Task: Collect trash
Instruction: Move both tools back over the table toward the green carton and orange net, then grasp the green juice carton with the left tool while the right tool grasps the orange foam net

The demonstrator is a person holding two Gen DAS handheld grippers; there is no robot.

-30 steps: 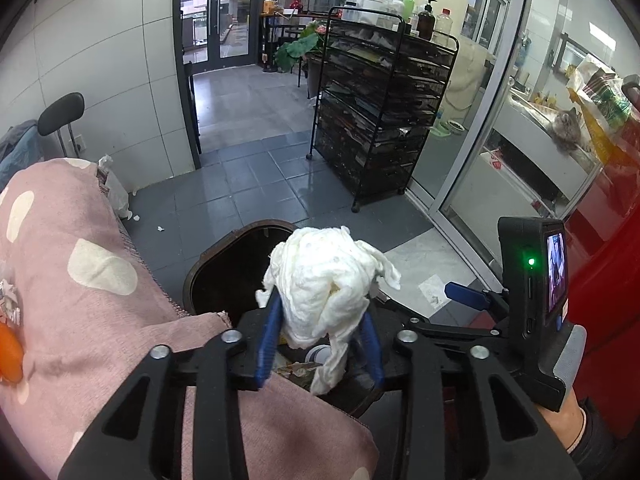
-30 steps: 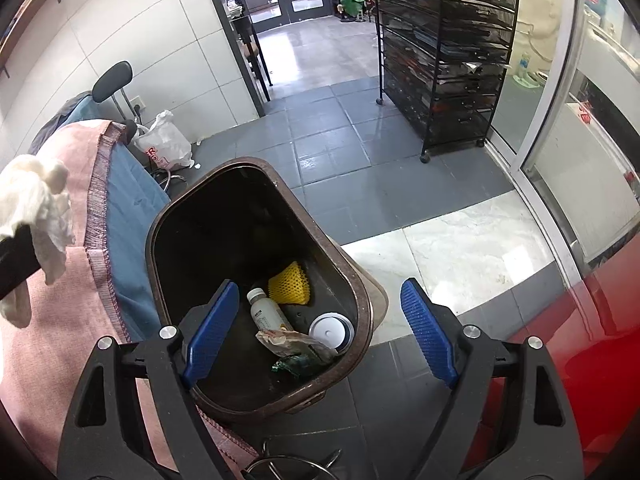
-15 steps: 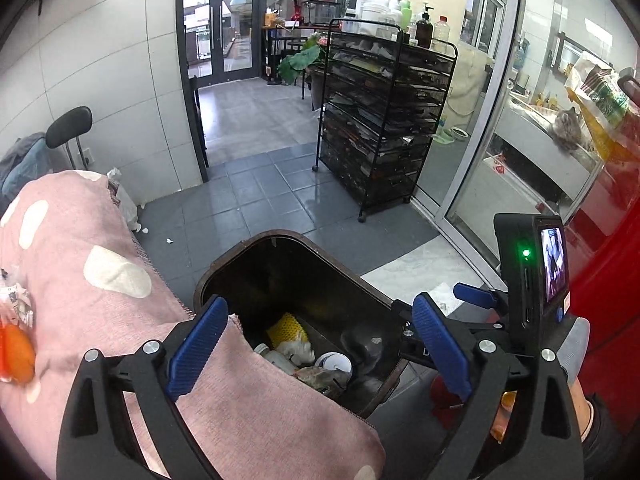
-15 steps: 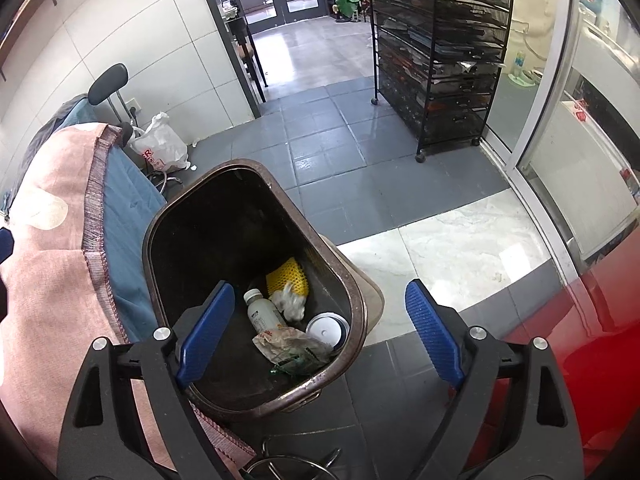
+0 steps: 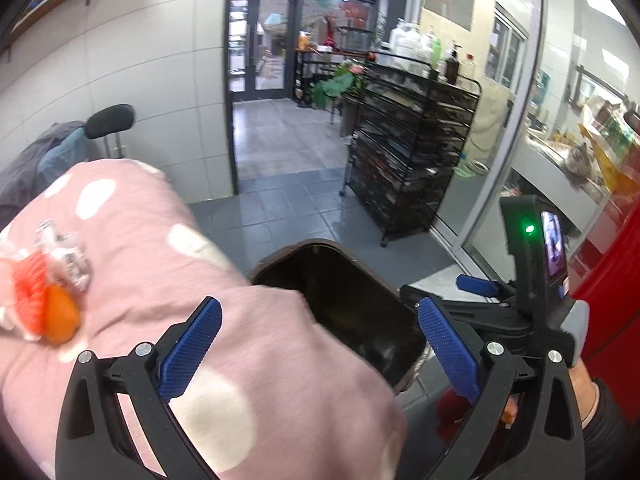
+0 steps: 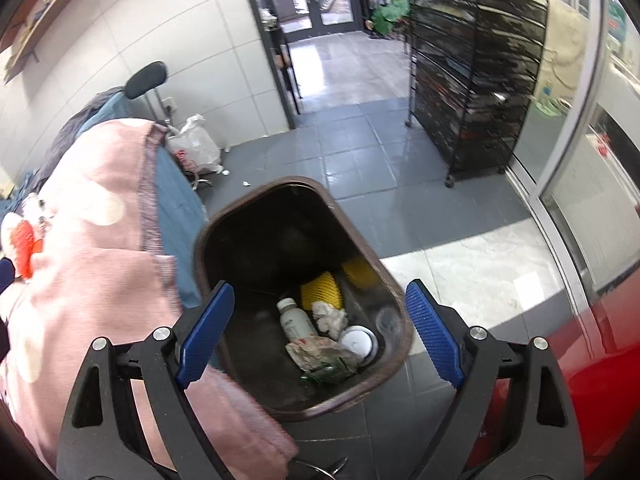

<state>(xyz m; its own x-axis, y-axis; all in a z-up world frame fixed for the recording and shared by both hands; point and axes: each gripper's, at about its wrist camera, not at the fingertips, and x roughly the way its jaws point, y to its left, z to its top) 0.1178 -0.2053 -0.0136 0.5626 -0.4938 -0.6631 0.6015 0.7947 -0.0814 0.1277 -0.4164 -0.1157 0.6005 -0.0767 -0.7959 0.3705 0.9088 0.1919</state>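
Both grippers, left gripper [image 5: 318,350] and right gripper [image 6: 320,334], stand wide apart, holding nothing. Brown trash bin [image 6: 402,344] abuts pink blanket [image 6: 92,264]; grey floor [image 6: 360,148] lies beyond.

Tiled shop room around me, doorway ahead.

White tiled wall [image 5: 120,60] on my left carries a wooden shelf [image 6: 36,28] high up; grey floor tiles [image 6: 360,148] run to glass double doors [image 5: 260,44]. A black wire rack [image 5: 412,152] on casters stands to my right beside glass partitions, ceiling lights glowing above. A black chair back [image 6: 146,79] shows by the wall.
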